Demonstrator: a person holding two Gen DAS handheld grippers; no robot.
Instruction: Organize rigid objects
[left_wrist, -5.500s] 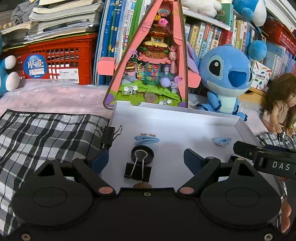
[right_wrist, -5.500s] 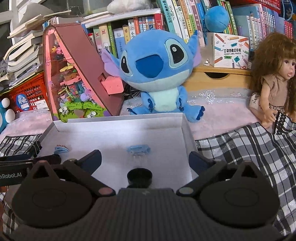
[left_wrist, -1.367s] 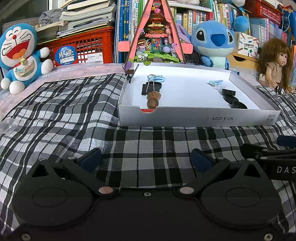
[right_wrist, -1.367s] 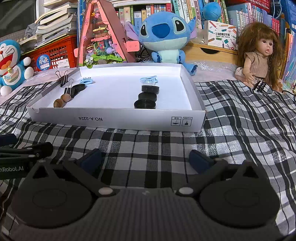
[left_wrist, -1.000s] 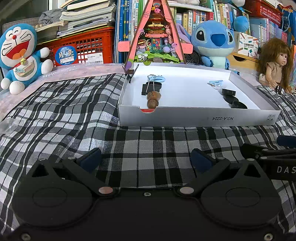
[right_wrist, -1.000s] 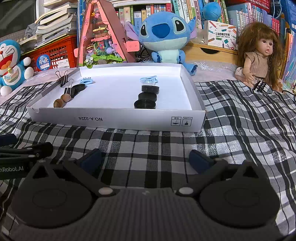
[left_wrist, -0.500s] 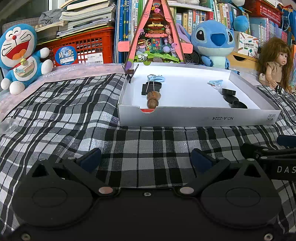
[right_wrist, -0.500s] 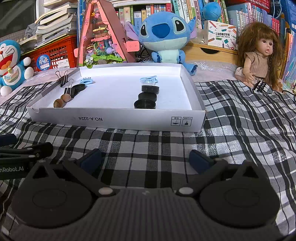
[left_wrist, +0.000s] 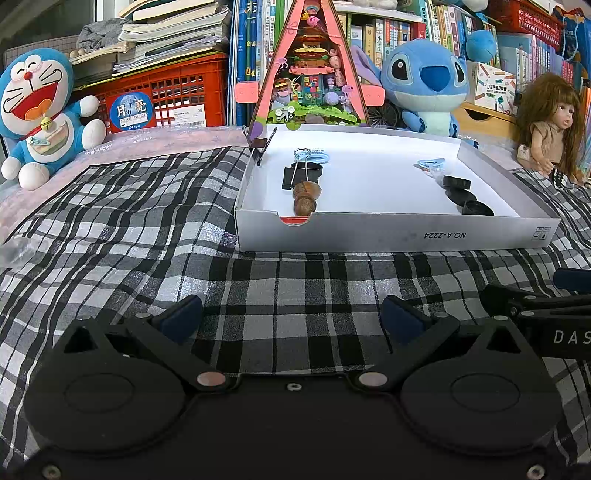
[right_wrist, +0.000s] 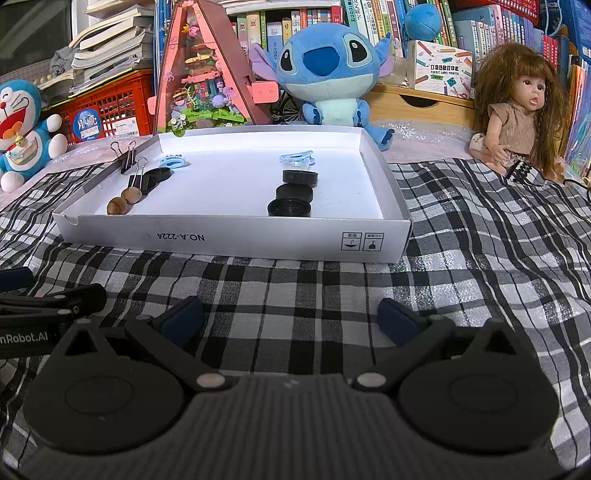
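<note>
Left gripper (left_wrist: 291, 319) and right gripper (right_wrist: 290, 317), both spread wide and holding nothing, above the black-and-white checked cloth (left_wrist: 147, 229). Ahead of them: shallow white cardboard tray (right_wrist: 236, 236) containing three black round caps (right_wrist: 291, 199), two brown nuts (left_wrist: 306, 197), and black binder clips (left_wrist: 301, 173).

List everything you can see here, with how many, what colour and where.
box: 1, white, on the plaid cloth
caps: 3 in a row, black, box right side; 1 more far left
nuts: 2, brown, box near-left corner
binder clips: 2, black, one inside, one on left wall
hair clips: 2, light blue, box far side
Stitch plush: 1, blue, behind box
Doraemon plush: 1, blue, far left
doll: 1, brown-haired, right
left hand-held gripper: open
right hand-held gripper: open
</note>
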